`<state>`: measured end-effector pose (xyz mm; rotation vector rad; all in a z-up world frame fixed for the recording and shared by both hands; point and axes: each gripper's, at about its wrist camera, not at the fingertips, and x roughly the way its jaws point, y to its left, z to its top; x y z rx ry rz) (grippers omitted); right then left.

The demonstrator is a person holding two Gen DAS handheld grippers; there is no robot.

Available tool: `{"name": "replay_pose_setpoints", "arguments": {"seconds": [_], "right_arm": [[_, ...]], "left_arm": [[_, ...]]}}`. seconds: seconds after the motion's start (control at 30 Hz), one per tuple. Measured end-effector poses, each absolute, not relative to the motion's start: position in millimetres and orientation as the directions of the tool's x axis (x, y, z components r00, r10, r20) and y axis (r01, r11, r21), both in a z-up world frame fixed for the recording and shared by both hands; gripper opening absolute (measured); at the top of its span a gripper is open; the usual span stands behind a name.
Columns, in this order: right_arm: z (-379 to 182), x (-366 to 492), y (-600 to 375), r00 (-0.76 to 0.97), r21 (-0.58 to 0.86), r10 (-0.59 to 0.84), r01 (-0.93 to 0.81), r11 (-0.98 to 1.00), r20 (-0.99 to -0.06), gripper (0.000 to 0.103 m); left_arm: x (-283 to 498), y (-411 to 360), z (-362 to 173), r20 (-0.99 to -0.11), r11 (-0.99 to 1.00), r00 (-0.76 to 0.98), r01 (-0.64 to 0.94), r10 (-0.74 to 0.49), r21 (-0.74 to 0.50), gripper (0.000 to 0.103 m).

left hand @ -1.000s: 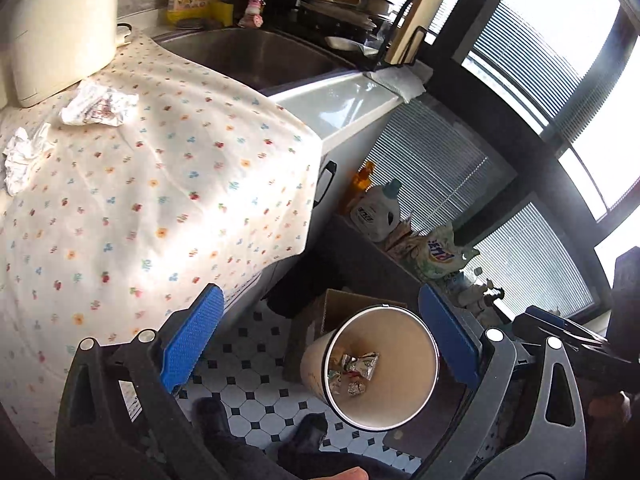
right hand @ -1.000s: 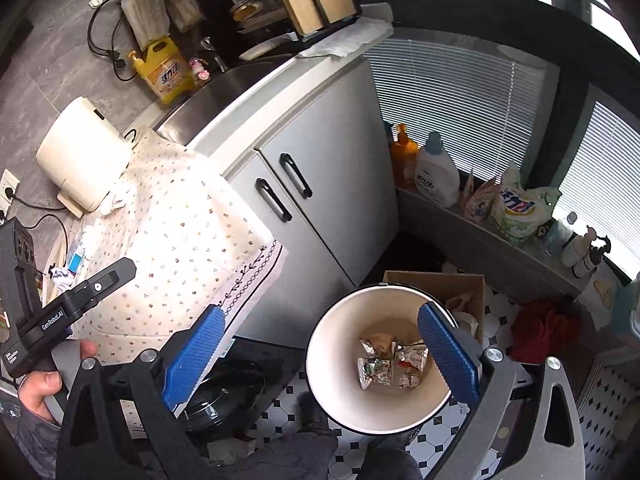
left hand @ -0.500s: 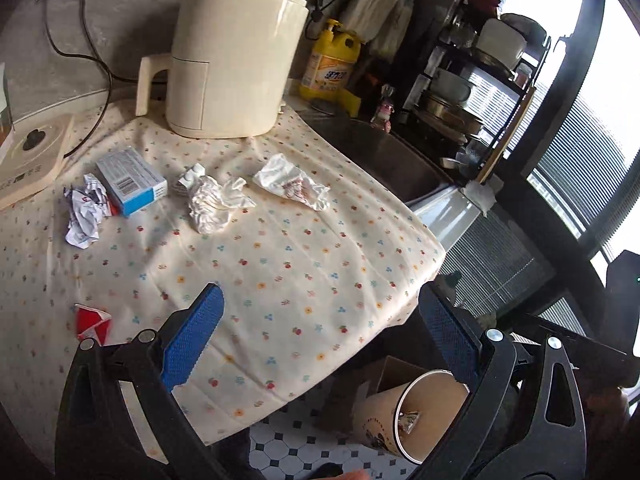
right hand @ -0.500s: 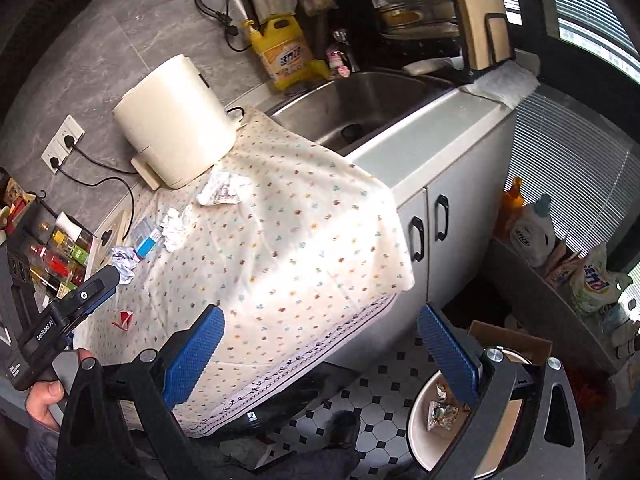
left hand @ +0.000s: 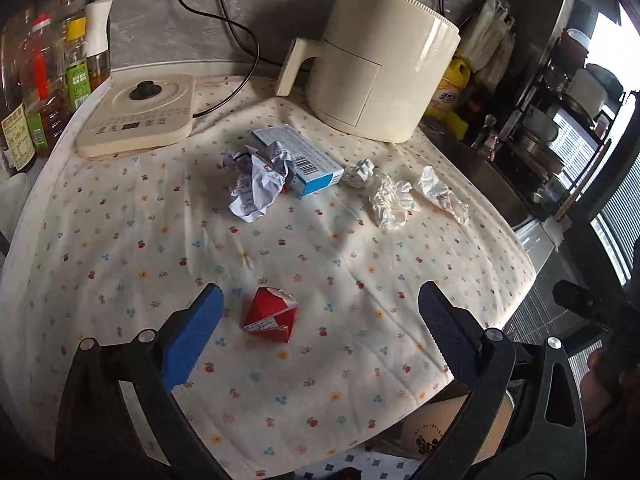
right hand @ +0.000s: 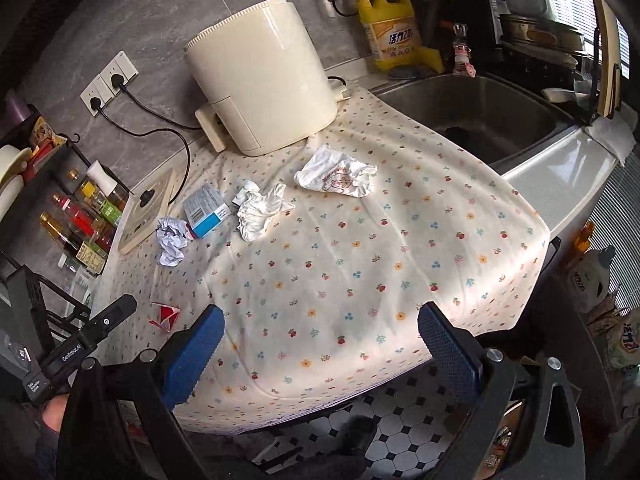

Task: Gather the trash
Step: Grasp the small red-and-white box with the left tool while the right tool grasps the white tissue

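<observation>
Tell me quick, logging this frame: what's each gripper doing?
Left gripper: open, empty, above the red wrapper.
Right gripper: open, empty.

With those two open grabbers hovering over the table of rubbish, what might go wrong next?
1. The left hand-held gripper is open around the small red folded wrapper, which lies flat on the loose floral tablecloth; closing low could pinch the cloth too.
2. The crumpled white printed paper touches the blue-and-white cardboard box, so grabbing one may drag the other.

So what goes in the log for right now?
left gripper: open, over red wrapper | right gripper: open, empty | trash on tablecloth
</observation>
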<state>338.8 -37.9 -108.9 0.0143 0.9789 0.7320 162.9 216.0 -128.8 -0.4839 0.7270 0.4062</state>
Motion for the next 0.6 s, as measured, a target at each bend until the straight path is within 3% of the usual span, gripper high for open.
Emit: {"name": "replay_pose_setpoints", "arguments": {"seconds": [0.1, 0.27, 0.3, 0.33, 0.6], "right_arm": [[-111.9, 338.5, -18.8, 0.328, 0.323, 0.568, -0.569, 0.757, -0.754, 0.095], [-118.7, 336.3, 9.7, 0.313, 0.317, 0.567, -0.584, 0.748, -0.762, 0.095], [-120.5, 335.8, 15.0, 0.31, 0.317, 0.566, -0.584, 0.747, -0.764, 0.095], [-122.4, 335.3, 20.0, 0.306, 0.318, 0.566, -0.584, 0.747, -0.766, 0.095], [-134.3, 332.6, 50.6, 0.288, 0.318, 0.56, -0.589, 0.743, -0.777, 0.095]], "left_arm": [[159.9, 226.3, -140.5, -0.719, 0.814, 0.672, -0.512, 0.179, -0.275, 0.092], [165.2, 234.6, -163.9, -0.76, 0.833, 0.64, -0.48, 0.117, -0.276, 0.071], [167.3, 234.2, -168.5, -0.771, 0.842, 0.628, -0.468, 0.105, -0.267, 0.055], [169.7, 234.0, -173.6, -0.788, 0.852, 0.607, -0.461, 0.097, -0.25, 0.024], [169.5, 250.4, -156.0, -0.752, 0.878, 0.654, -0.402, 0.078, -0.259, 0.02]]}}
